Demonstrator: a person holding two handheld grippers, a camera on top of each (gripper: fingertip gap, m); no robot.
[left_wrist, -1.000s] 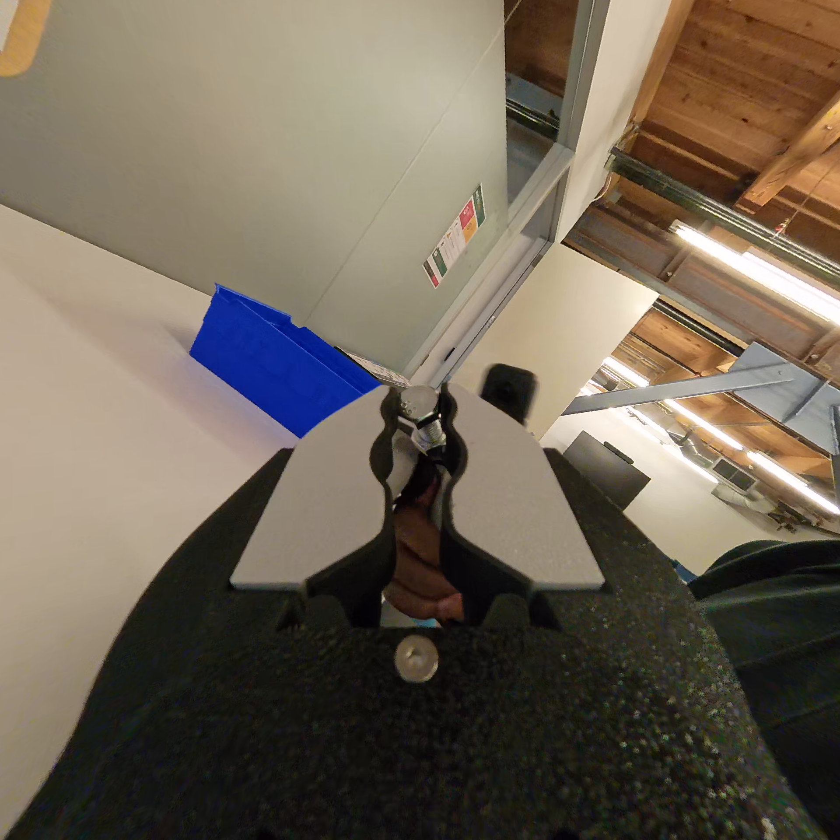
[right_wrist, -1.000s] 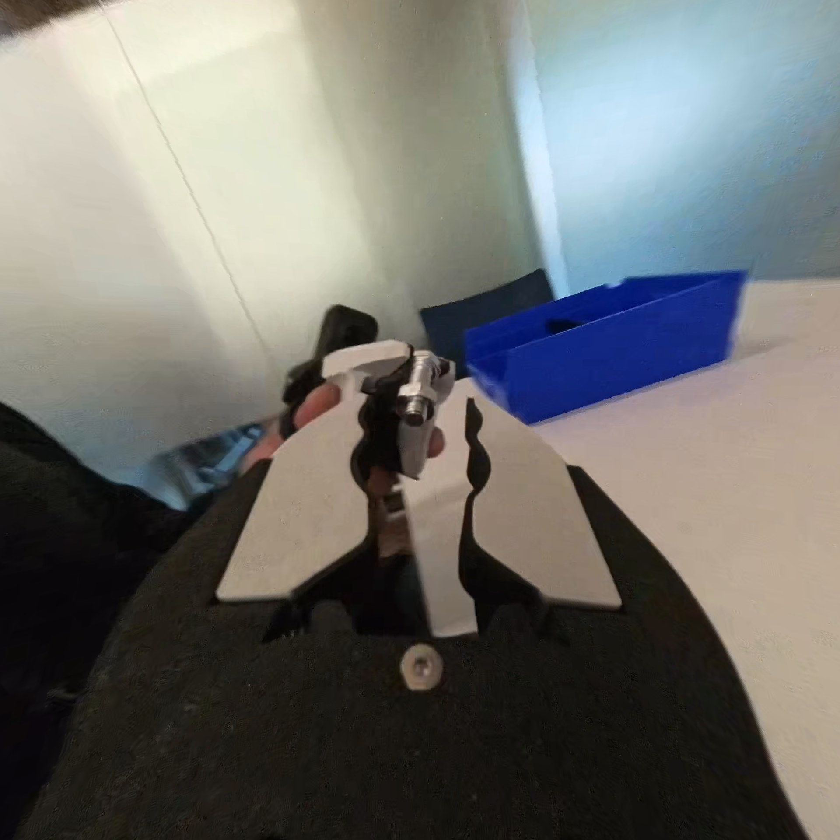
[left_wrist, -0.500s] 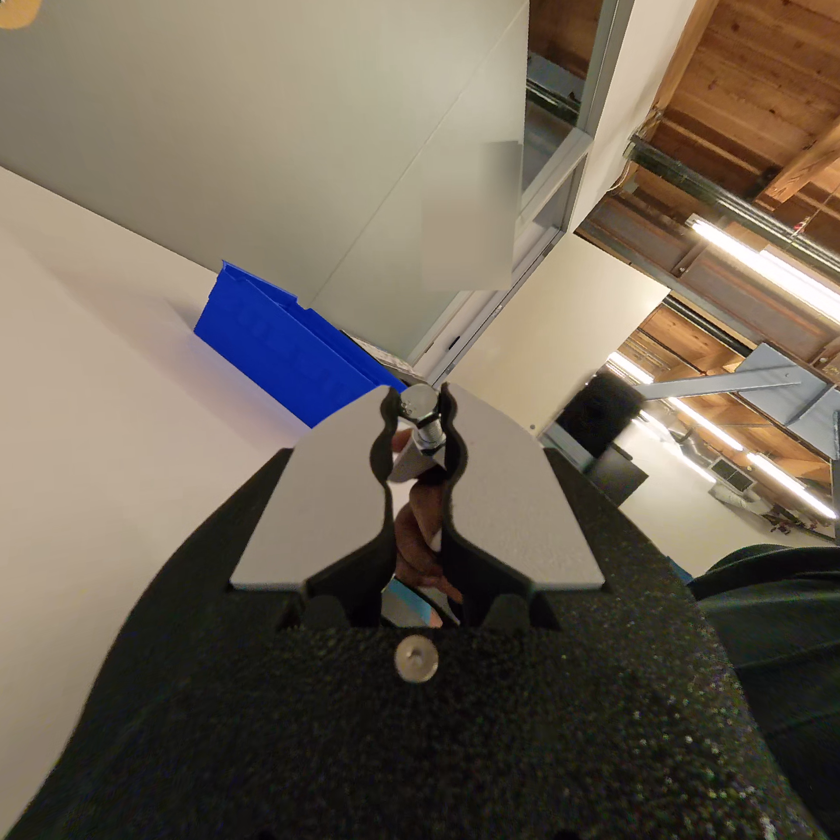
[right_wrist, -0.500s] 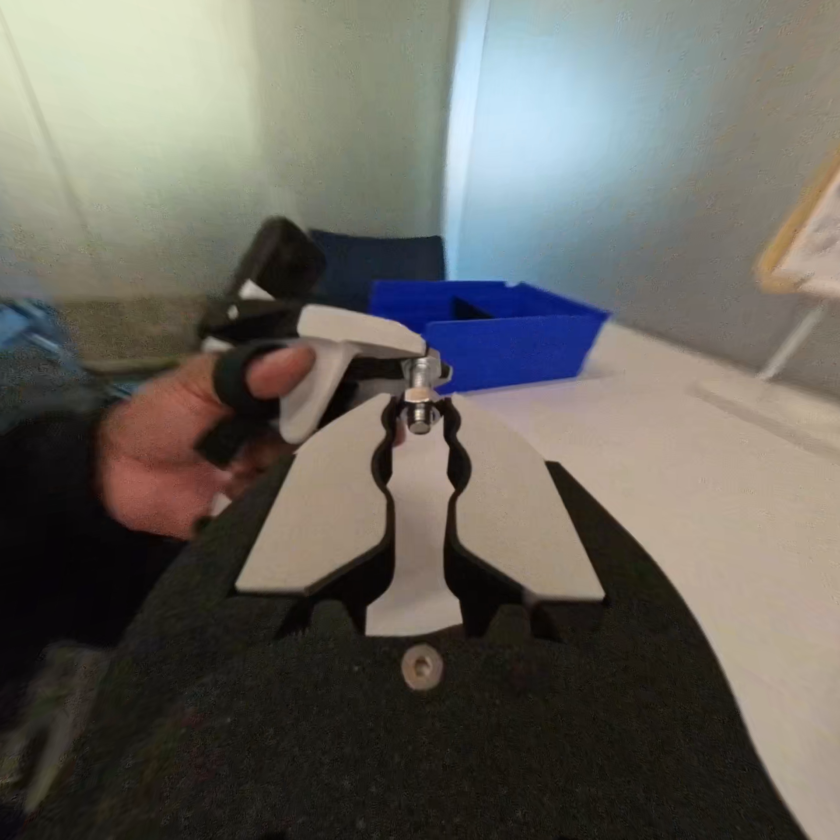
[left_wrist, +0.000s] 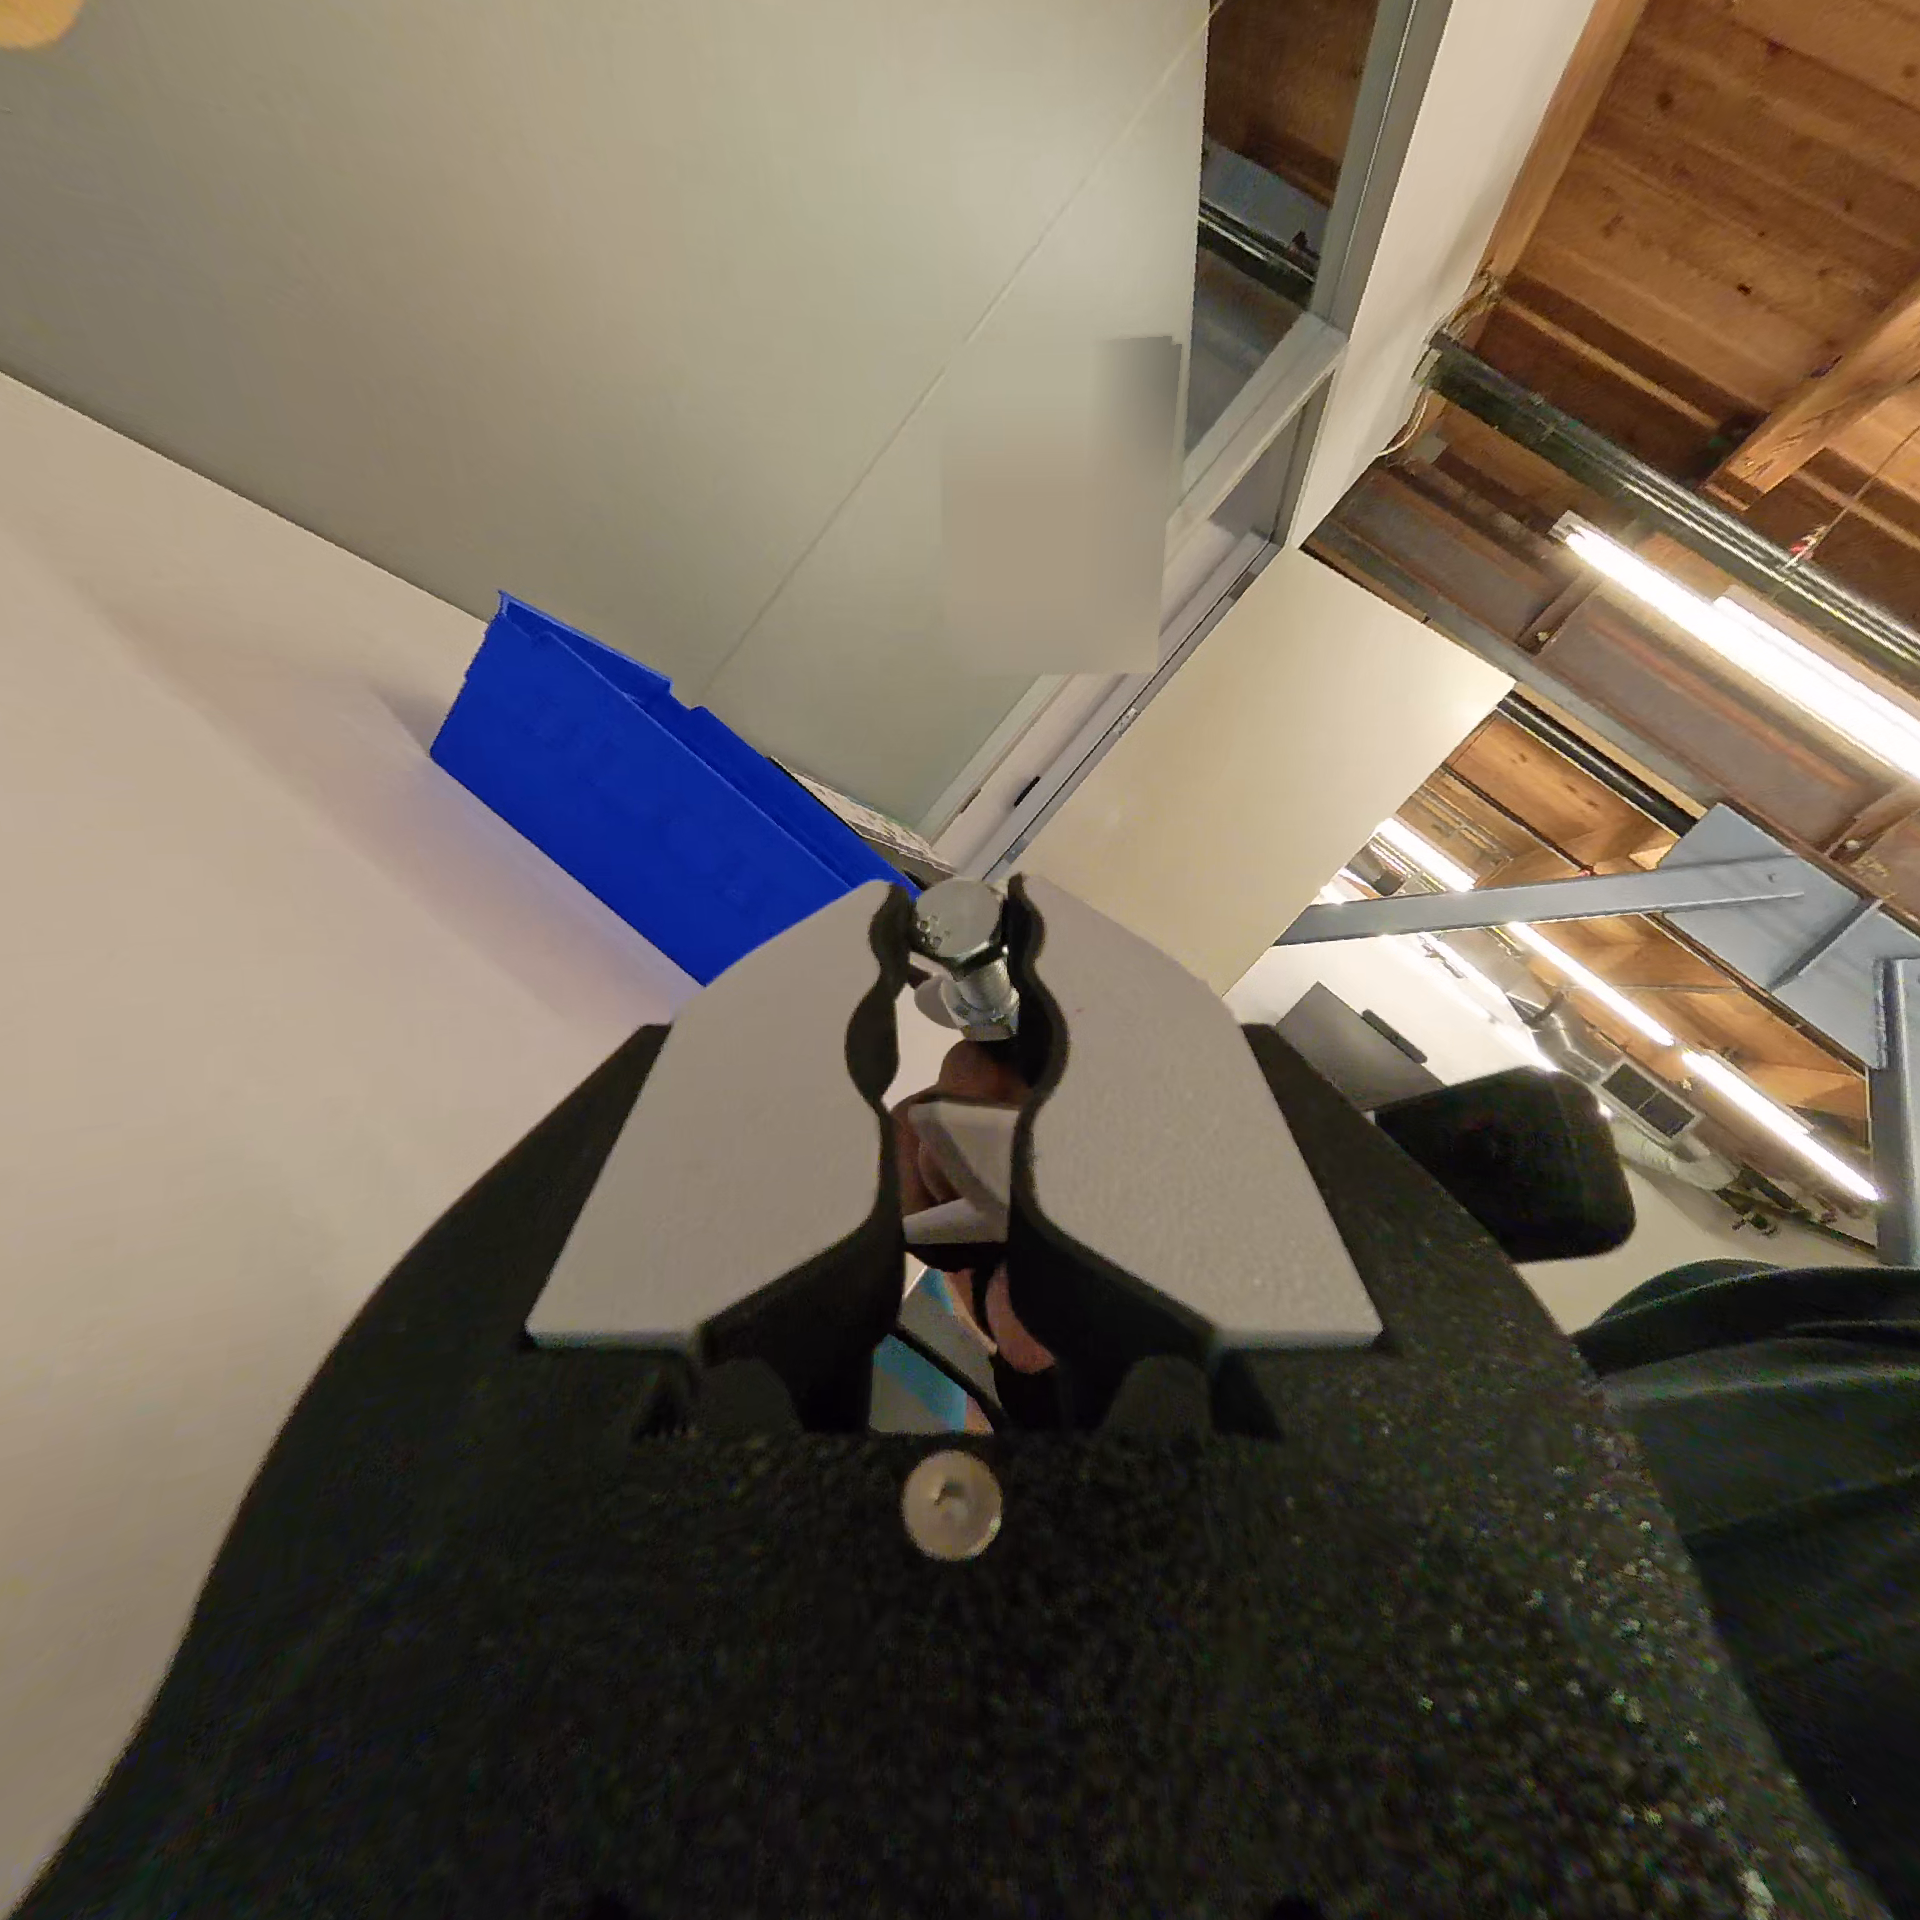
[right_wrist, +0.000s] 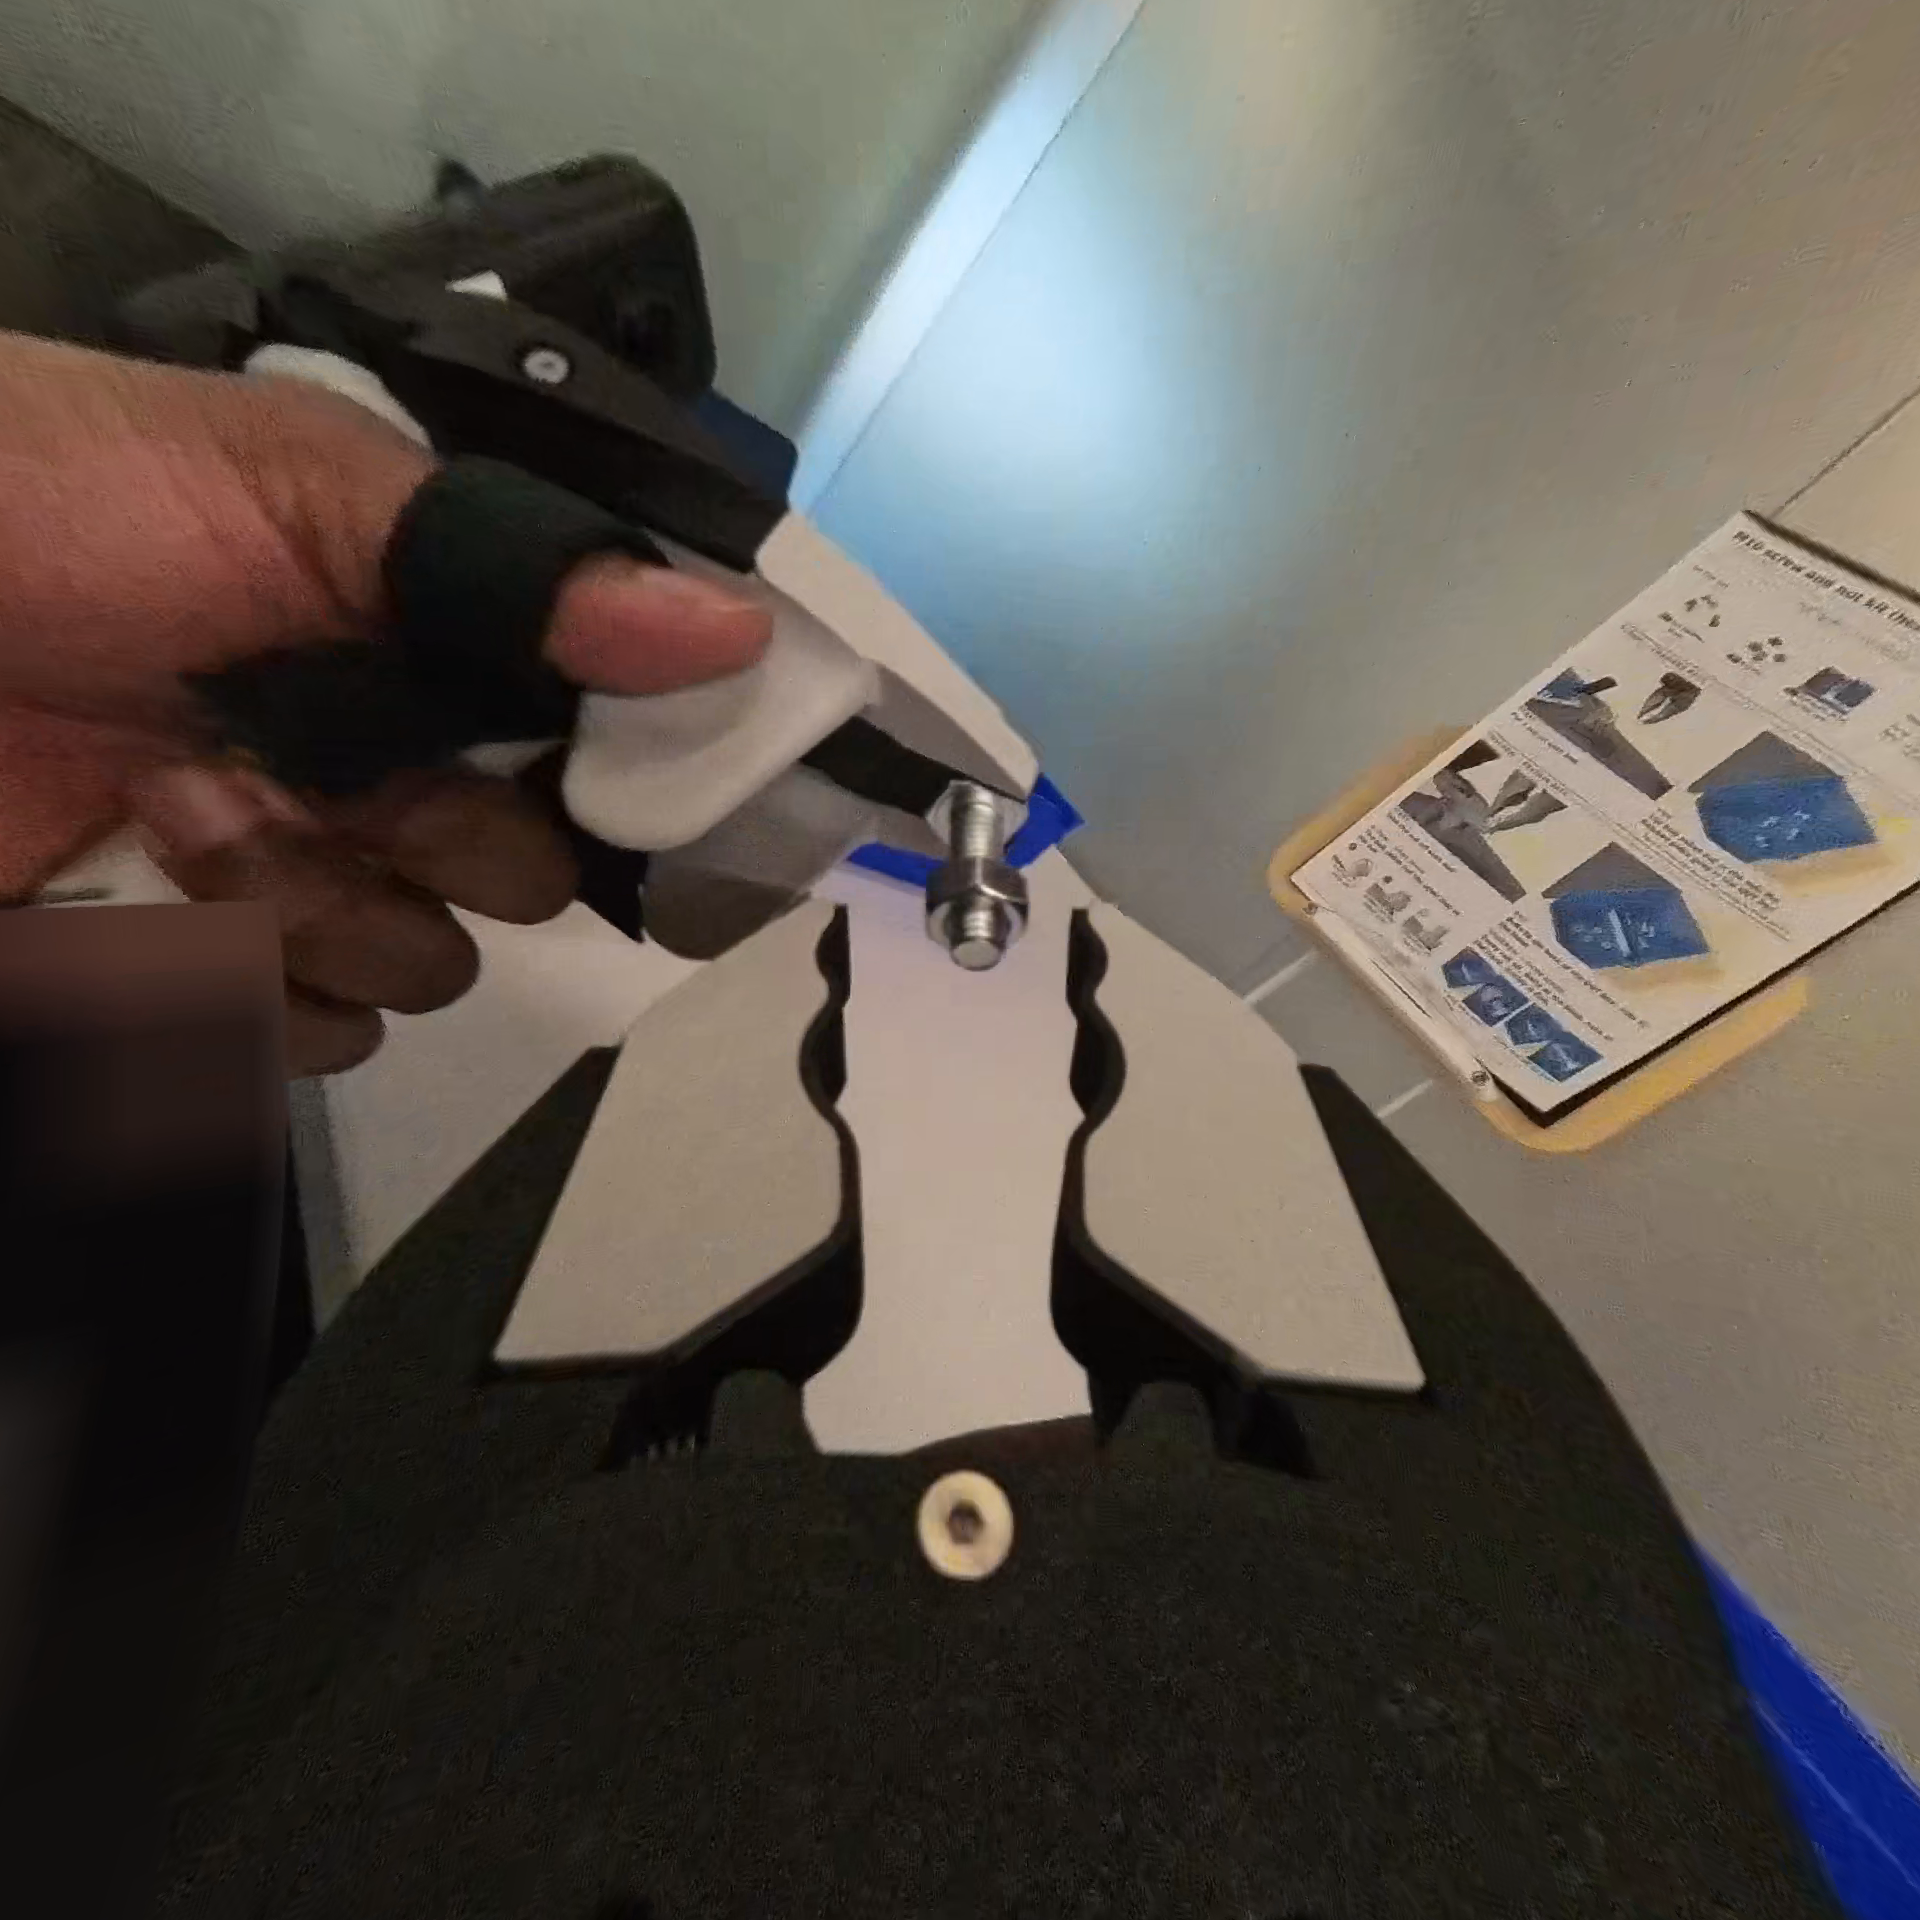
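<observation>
One bolt carrying one nut is clamped by its head in the left gripper. Right gripper gapes empty just below its threaded tip; one blue bin sits beyond.

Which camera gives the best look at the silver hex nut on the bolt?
The right wrist view: the silver hex nut sits side-on, unobstructed, on the threaded steel bolt. The left wrist view shows mainly the bolt's head; the nut is half hidden between the left hand-held gripper's fingers.

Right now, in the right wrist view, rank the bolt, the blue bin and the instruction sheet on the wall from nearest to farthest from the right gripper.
1. Bolt: just ahead of the right gripper, between its open fingertips, held by the left gripper.
2. Blue bin: right behind the bolt, mostly hidden.
3. Instruction sheet: far right, on the wall.
</observation>
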